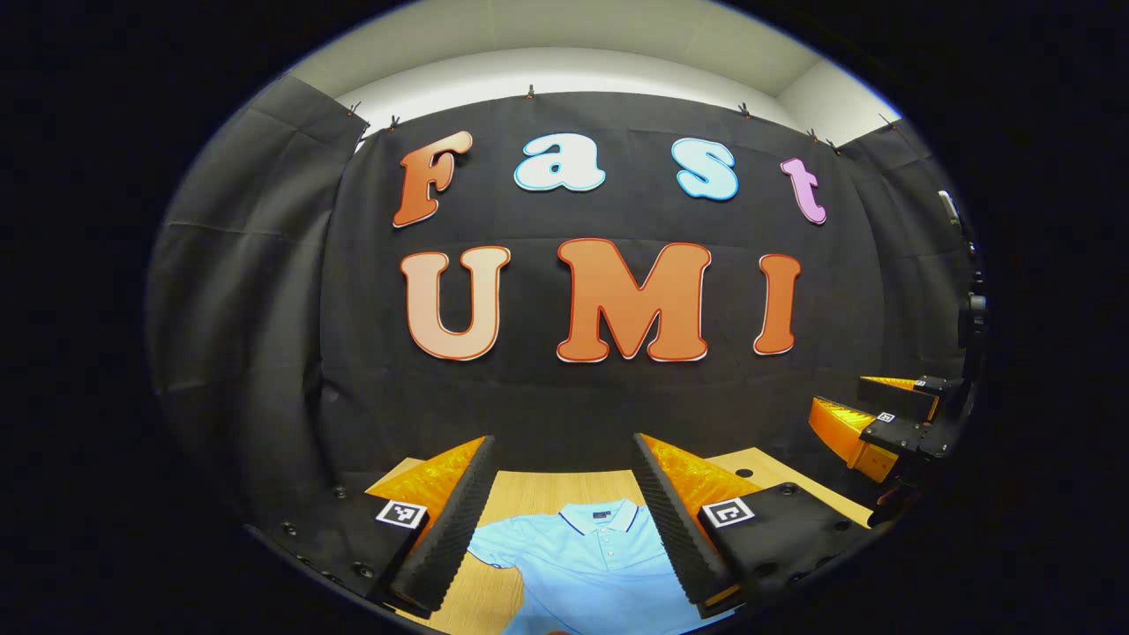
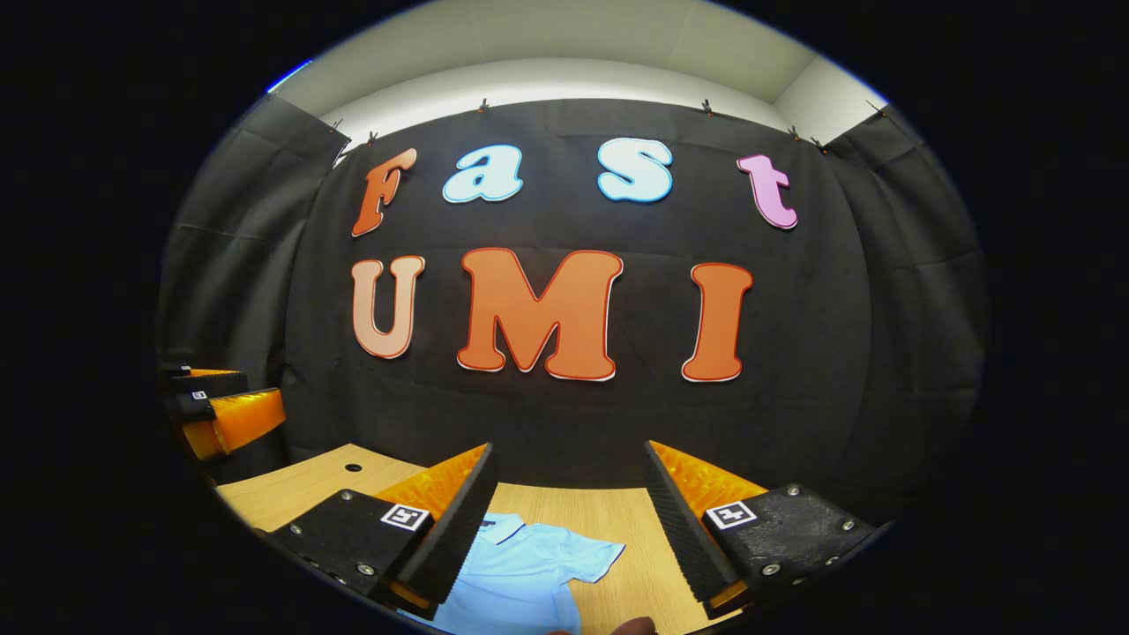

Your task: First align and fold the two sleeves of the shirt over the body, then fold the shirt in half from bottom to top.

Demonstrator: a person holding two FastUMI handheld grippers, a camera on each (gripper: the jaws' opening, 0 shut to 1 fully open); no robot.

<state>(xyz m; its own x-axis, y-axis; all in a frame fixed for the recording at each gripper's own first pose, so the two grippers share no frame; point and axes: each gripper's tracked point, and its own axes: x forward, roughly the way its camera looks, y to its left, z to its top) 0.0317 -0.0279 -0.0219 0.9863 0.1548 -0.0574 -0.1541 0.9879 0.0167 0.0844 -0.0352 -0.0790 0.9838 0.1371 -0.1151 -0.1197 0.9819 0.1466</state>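
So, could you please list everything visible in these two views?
shirt: one, light blue, lying flat on the table, collar toward the far wall, buttoned placket showing; one short sleeve spread out to the side.
table: one, light wood, with a small round hole in its top near a far corner.
wall: black cloth, behind the table.
ceiling: pale, above the cloth.
left gripper: one, jaws open, above the shirt's collar.
right gripper: one, jaws open, above the sleeve side of the shirt.
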